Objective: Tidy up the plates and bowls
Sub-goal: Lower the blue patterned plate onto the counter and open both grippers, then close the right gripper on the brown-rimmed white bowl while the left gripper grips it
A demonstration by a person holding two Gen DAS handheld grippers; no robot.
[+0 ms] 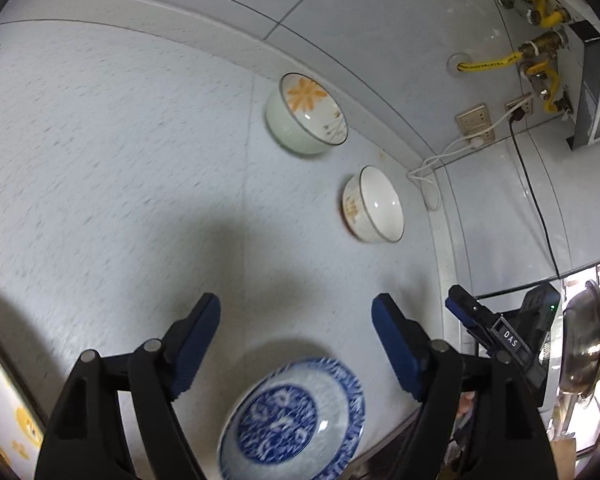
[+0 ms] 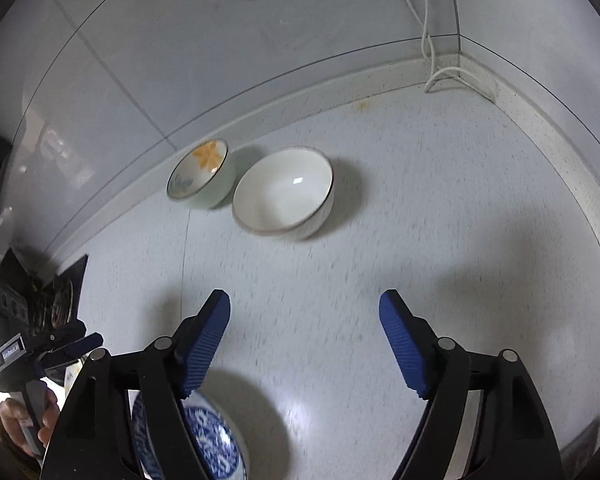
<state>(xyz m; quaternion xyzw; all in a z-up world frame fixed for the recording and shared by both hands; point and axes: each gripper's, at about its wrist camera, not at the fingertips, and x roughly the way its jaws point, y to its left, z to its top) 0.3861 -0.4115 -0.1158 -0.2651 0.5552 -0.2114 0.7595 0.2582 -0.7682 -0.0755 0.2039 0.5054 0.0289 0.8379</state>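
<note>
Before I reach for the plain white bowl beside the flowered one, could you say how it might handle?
The white bowl looks like glazed ceramic, so probably rigid, breakable and slick against the pads. Its foot seems narrow, so a push near the rim could tip it. The flowered bowl sits close and might get knocked.

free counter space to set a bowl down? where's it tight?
Bare counter right of the white bowl, out to the corner. Another bare stretch between the bowls and the blue plate. Tight by the back wall: the flowered bowl nearly touches the white bowl.

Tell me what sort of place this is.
Most likely a home kitchen: a speckled countertop against a tiled wall, ceramic bowls standing on it, yellow gas piping with wall sockets, and a metal pot nearby.
</note>
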